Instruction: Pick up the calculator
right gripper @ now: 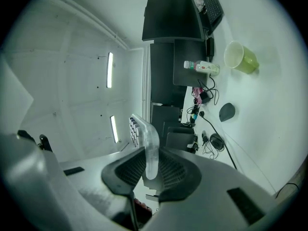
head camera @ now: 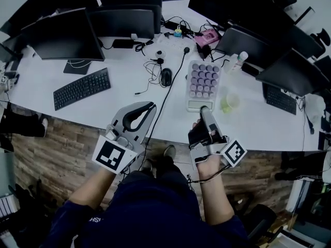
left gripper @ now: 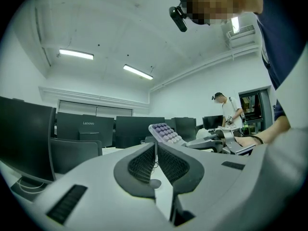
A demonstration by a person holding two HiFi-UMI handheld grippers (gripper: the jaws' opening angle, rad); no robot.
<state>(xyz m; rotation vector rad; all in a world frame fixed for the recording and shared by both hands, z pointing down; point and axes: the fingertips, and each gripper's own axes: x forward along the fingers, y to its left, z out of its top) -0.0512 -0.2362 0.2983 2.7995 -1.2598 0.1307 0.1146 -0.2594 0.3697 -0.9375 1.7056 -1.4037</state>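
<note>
White desk [head camera: 129,112] runs across the head view, with dark monitors [head camera: 124,20] along its far edge. A black keyboard [head camera: 81,88] lies toward the left end and a black computer mouse [head camera: 166,77] sits near the middle among loose cables. A pale green cup [head camera: 230,103] and a clear plastic bottle [head camera: 239,61] are toward the right end. The white calculator with round purple keys [head camera: 204,81] is just left of the cup. Its near end is gripped by the right tongs [head camera: 205,110], which reach in over the desk's near edge. The left tongs [head camera: 151,106] hover over the same edge, left of the calculator and well apart from it.

From the left gripper view, the left tongs [left gripper: 155,146] are closed tip to tip with nothing between them. Beyond them the calculator [left gripper: 165,132] is tilted, keys up, in front of the monitors [left gripper: 85,129]. A person in a white shirt [left gripper: 226,112] stands far back in the room.

From the right gripper view, the right tongs [right gripper: 151,150] are clamped on the calculator's thin end [right gripper: 147,143], and the key side faces left. The cup [right gripper: 240,57], bottle [right gripper: 202,67] and mouse [right gripper: 226,112] rest on the desk [right gripper: 269,109] behind.
</note>
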